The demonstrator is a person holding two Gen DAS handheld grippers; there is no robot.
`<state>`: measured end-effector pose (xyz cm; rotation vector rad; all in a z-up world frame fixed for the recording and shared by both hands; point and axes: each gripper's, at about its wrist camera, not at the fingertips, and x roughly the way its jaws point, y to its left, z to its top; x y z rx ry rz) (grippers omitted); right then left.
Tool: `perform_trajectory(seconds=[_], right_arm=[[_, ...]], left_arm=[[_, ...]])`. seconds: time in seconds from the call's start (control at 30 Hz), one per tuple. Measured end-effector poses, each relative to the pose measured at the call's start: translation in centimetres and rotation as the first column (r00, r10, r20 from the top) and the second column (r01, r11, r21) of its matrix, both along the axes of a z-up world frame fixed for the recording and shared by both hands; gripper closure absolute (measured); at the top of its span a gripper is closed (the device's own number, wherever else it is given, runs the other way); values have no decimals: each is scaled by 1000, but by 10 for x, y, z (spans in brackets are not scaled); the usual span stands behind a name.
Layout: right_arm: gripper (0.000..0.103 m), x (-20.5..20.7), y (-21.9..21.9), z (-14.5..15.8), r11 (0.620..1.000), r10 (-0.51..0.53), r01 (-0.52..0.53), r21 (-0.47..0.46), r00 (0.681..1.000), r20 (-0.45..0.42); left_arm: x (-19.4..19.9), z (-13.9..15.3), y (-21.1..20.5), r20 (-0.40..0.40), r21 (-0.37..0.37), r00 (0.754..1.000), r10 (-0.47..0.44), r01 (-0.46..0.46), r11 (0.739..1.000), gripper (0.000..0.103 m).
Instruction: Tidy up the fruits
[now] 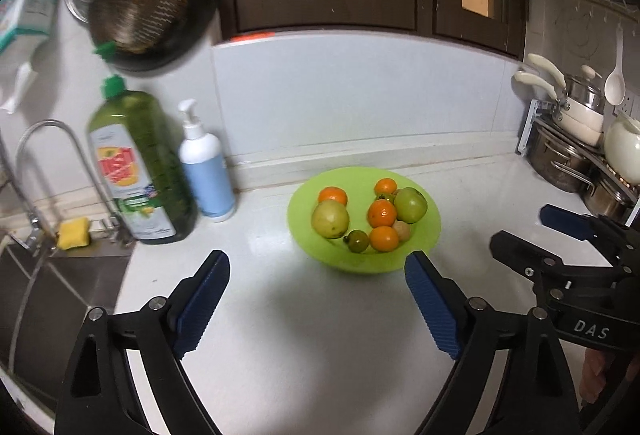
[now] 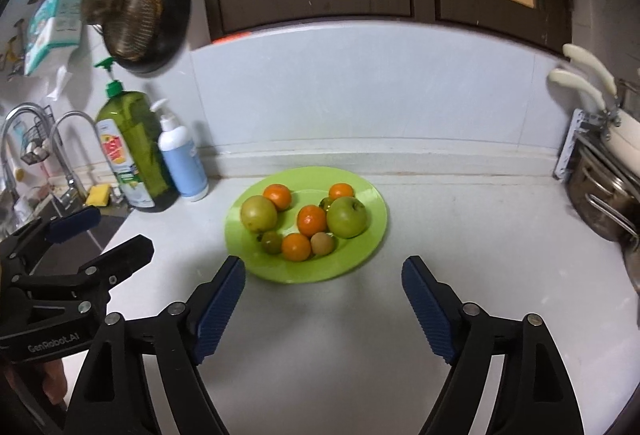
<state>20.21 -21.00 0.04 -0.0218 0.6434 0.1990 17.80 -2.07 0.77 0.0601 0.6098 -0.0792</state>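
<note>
Green plate (image 2: 362, 253) found on the white tabletop (image 2: 460, 235), near the back wall, carrying all the fruit in sight: two large green apples (image 2: 347, 217), several oranges (image 2: 312, 221), a small dark-green fruit (image 2: 272, 242) and a small brownish one (image 2: 322, 243). Fruit bunched touching at the plate's middle, none loose on the tabletop; judged as gathered, with sorting either finished or not begun.

Left hand-held gripper (image 1: 318, 309) spread wide, nothing between the blue pads (image 1: 202, 307), held above bare tabletop in front of the plate. Right hand-held gripper (image 2: 324, 309) likewise spread and empty, just short of the plate's near rim. Both set back from the fruit and angled downward; likely a stand-off position giving clear sight of the plate rather than a grasp.

Dish-soap bottle (image 1: 138, 163) and white pump bottle (image 1: 204, 167) standing at the left by the sink (image 1: 60, 287), well apart from the plate. Pots (image 1: 560, 159) stacked at the right edge.

Limits: no second container visible. One more small fruit behind the right apple mostly hidden. Kind of the small brownish fruit not determinable. Holder's hands nearly cut off at the frame edges. Hanging pan (image 1: 152, 3) blurred.
</note>
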Motion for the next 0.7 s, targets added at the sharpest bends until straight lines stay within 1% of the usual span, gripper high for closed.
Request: perform_trajectory(seconds=[0.07, 0.2, 0.33, 0.43, 0.7], right_arm=[[19, -18, 3, 6, 1000, -10, 10, -2, 1000, 21], [16, -51, 8, 16, 999, -37, 37, 1, 998, 54], [15, -85, 15, 25, 998, -55, 55, 2, 996, 77], [15, -108, 24, 30, 997, -73, 75, -12, 993, 91], [14, -162, 40, 35, 994, -105, 106, -6, 989, 106]], left_arm=[[-15, 6, 3, 17, 6, 1000, 11, -11, 1000, 5], [-49, 15, 11, 51, 7, 998, 22, -22, 1000, 0], [-81, 22, 19, 80, 27, 997, 5, -7, 1000, 0], [-100, 27, 28, 73, 13, 997, -10, 9, 1000, 0], [-148, 33, 43, 89, 30, 996, -18, 15, 999, 0]])
